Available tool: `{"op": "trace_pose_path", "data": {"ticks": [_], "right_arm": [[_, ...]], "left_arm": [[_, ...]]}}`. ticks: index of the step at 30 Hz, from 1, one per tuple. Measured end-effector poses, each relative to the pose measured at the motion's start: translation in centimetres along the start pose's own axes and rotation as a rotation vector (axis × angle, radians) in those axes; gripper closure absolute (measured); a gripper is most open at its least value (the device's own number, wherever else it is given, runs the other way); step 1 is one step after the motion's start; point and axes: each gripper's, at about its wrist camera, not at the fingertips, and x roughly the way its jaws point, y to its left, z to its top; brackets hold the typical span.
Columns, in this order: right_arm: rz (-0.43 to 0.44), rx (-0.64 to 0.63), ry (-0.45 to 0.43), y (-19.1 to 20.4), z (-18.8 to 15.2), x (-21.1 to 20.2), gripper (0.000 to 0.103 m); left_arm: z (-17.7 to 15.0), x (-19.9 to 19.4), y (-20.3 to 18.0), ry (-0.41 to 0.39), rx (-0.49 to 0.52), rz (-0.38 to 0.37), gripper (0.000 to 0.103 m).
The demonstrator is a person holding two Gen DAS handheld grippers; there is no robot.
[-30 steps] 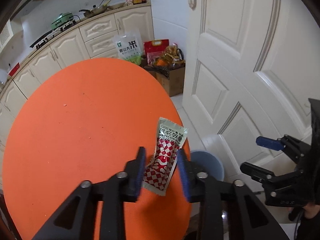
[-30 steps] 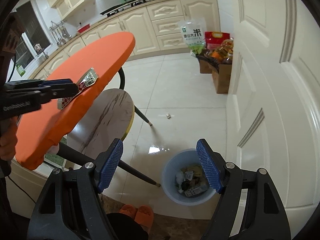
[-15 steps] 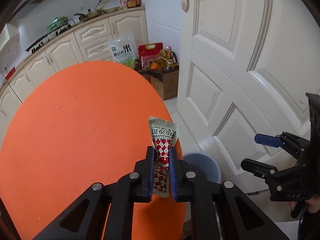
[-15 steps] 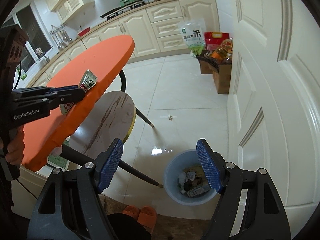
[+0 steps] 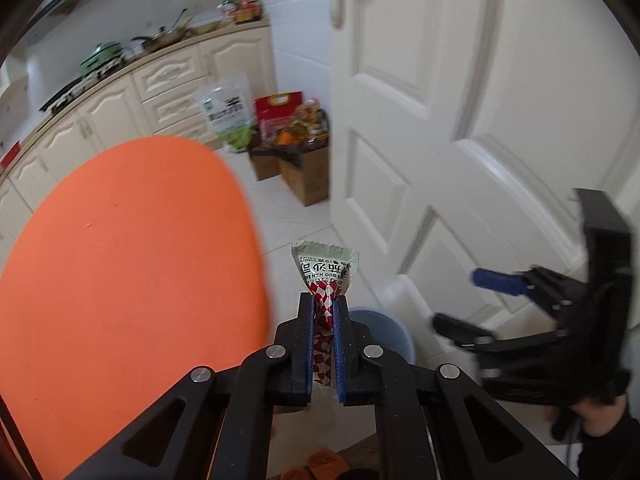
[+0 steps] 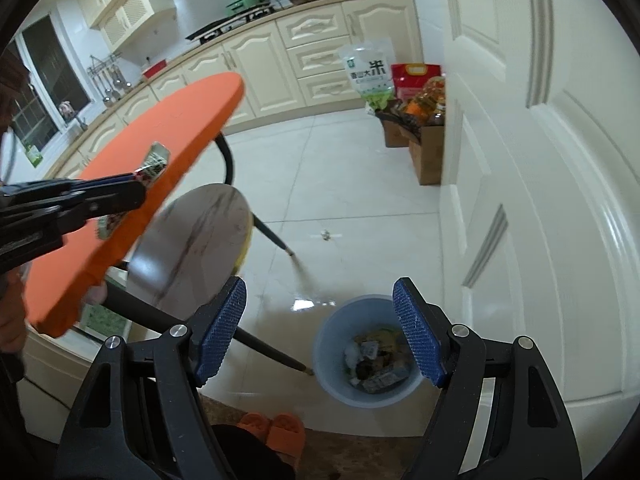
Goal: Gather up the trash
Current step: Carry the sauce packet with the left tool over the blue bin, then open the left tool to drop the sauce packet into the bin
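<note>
From the left wrist camera, the left gripper (image 5: 323, 308) is clenched on a sauce packet (image 5: 326, 276), its blue fingers (image 5: 306, 344) pinching the checked lower half so the printed top stands clear above them; the packet hangs off the edge of the orange bench (image 5: 120, 260), above the floor, with the blue bin (image 5: 384, 332) just behind and below it, which suggests a carry toward the drop; the right gripper (image 5: 460, 304) waits to the side, spread and empty, near the white door (image 5: 460, 120).

From the right wrist camera, the right gripper (image 6: 320, 332) has its fingers (image 6: 220, 332) released and wide, holding nothing, and looks down on the bin (image 6: 332, 376), already part filled with rubbish; the left gripper (image 6: 136, 188) shows at the left, the packet (image 6: 154, 162) nipped in it beside the bench (image 6: 132, 184) rim, well apart from the bin; a small scrap (image 6: 326, 235) lies on the floor tiles, probably trash yet to collect.
</note>
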Motion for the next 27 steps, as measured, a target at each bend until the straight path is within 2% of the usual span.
{"op": "trace_pose_path", "data": {"ticks": [5, 8, 11, 15, 20, 27], "right_arm": [[-0.074, 0.007, 0.057, -2.1, -2.2, 2.3, 0.029], [-0.093, 0.028, 0.105, -3.4, -4.0, 4.5, 0.029], [-0.092, 0.073, 0.161, -5.0, -6.3, 7.8, 0.029], [-0.133, 0.117, 0.251, -6.8, -9.6, 13.2, 0.029], [-0.153, 0.214, 0.35, -10.1, -13.5, 18.9, 0.029], [-0.208, 0.359, 0.478, -14.2, -19.1, 26.4, 0.029]], "left_arm": [[-1.1, 2.1, -3.8, 0.014, 0.026, -0.017, 0.099], [-2.3, 5.0, -4.9, 0.053, 0.029, -0.02, 0.099], [-3.8, 9.9, -5.4, 0.137, 0.031, -0.013, 0.099], [-5.6, 16.3, -5.9, 0.241, 0.049, -0.018, 0.099], [-6.9, 25.2, -4.8, 0.377, 0.055, -0.03, 0.099], [-8.8, 35.7, -4.0, 0.515, 0.081, -0.024, 0.098]]}}
